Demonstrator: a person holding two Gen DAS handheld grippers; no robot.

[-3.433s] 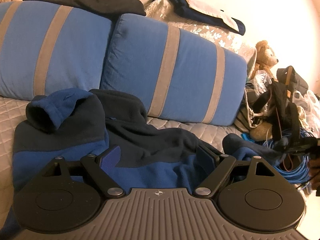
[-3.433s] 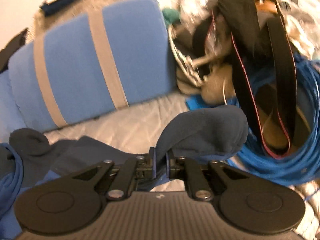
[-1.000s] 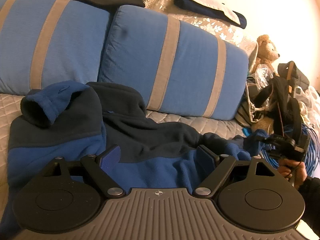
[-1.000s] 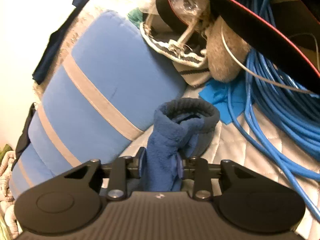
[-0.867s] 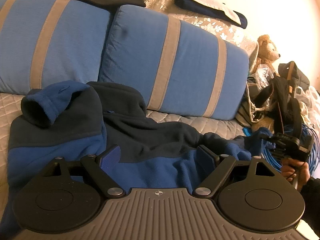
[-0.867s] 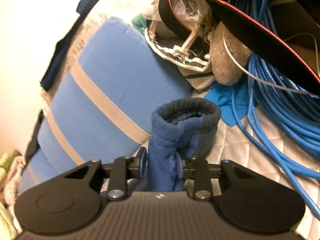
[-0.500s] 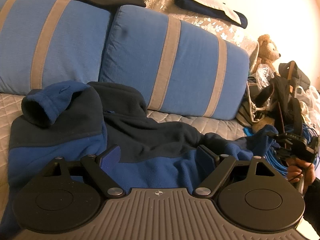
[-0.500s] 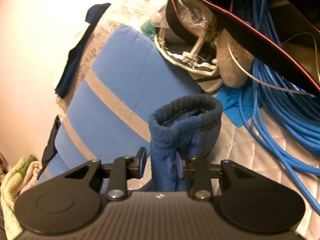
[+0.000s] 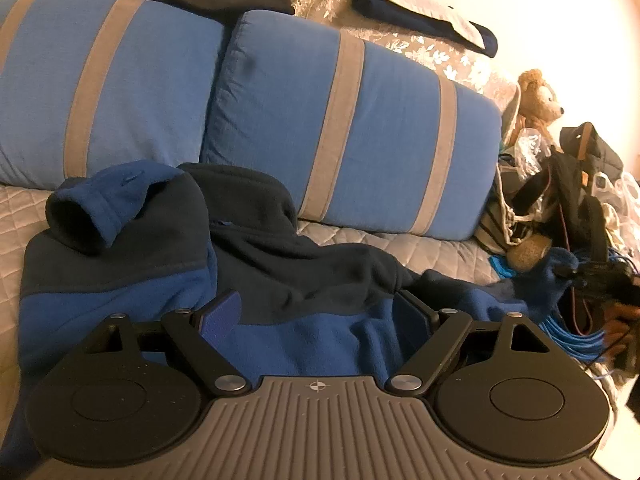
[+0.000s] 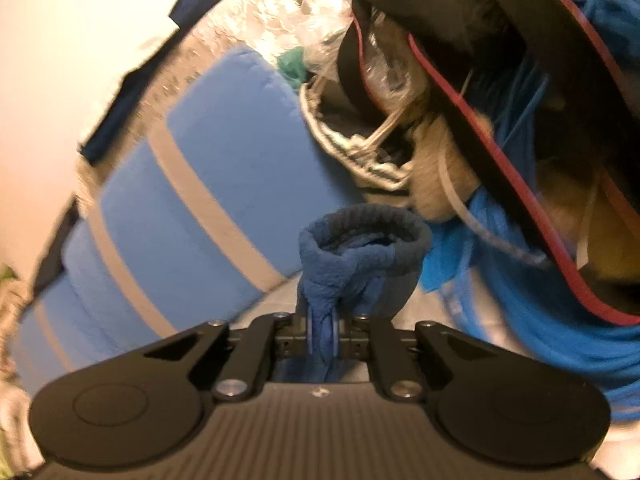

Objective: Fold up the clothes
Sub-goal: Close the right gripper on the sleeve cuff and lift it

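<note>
Pinching a bunched fold of blue fleece just below the dark ribbed sleeve cuff (image 10: 362, 232), the right gripper (image 10: 322, 330) is seen fully clamped. The left gripper (image 9: 316, 312) hangs with jaws wide apart over the two-tone blue and navy fleece jacket (image 9: 168, 264), nothing between them. The jacket lies crumpled on the grey quilted sofa cover (image 9: 432, 248), before striped blue cushions (image 9: 352, 136). Risk noted: the cuff is held close to the coiled blue cables (image 10: 532, 320) and a red-edged black strap (image 10: 472, 100); snagging is likely if dragged.
</note>
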